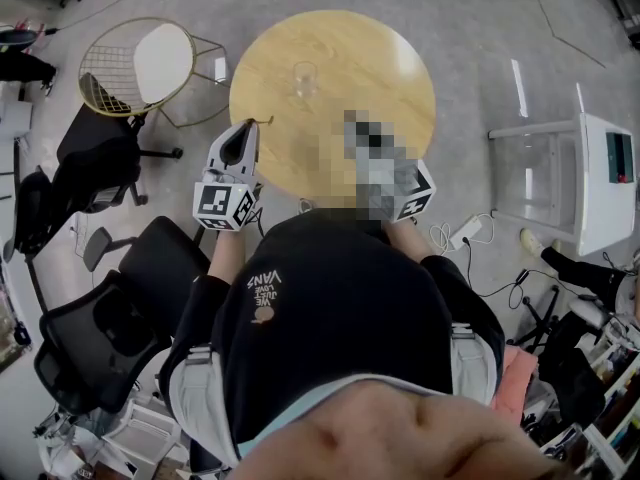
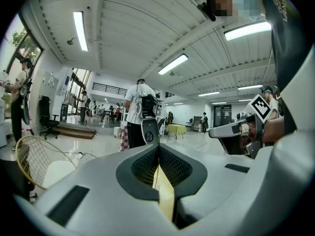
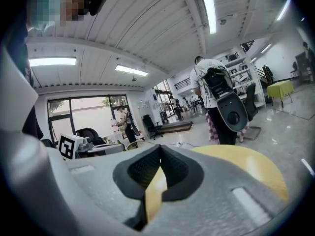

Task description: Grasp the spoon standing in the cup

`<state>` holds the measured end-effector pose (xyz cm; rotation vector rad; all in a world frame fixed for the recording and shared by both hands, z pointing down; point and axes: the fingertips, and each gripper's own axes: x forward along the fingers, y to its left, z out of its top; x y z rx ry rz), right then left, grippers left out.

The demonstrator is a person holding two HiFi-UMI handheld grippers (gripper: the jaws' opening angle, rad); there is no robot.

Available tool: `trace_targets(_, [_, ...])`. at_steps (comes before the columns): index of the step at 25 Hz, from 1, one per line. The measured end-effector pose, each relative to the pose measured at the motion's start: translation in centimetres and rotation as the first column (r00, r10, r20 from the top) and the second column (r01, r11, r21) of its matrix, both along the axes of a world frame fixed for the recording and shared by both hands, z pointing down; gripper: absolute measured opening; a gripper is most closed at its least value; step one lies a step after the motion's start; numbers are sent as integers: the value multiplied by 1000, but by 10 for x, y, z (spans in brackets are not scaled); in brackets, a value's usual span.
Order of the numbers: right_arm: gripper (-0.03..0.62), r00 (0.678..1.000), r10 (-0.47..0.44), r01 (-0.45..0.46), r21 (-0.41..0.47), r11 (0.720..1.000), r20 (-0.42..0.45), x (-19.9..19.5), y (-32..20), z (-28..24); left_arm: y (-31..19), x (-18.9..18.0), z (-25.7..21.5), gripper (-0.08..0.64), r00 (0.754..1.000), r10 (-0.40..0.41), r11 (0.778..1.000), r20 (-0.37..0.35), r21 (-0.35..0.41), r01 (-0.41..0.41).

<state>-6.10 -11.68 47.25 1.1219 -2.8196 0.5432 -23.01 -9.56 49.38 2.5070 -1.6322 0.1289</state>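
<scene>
I'm holding left gripper [image 1: 243,140] and right gripper [image 3: 160,156] pressed together, empty, at the table's [image 1: 380,68] near edge. Cup [image 1: 305,78] is standing toward the far edge; spoon too small to see. Probably light, stiff, slippery, so I'm planning to pinch its upper handle.

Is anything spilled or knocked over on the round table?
Nothing stands out. The clear glass cup seems to stand upright on the round wooden table, and no spill shows around it. Any spoon in it is too small to make out.
</scene>
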Motion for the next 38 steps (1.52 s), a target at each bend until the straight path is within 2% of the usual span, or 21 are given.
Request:
trace_targets(13, [-3, 1000, 2, -2, -15, 1000, 7, -6, 11, 10, 21, 4, 8, 14, 1000, 22, 999, 8, -29, -22])
trace_targets(22, [-3, 998, 30, -31, -5, 1000, -62, -1, 16, 16, 27, 7, 10, 14, 999, 32, 999, 3, -30, -32])
trace_targets(38, [-3, 995, 49, -49, -1, 999, -90, 3, 25, 16, 37, 11, 7, 14, 999, 45, 999, -10, -19, -45])
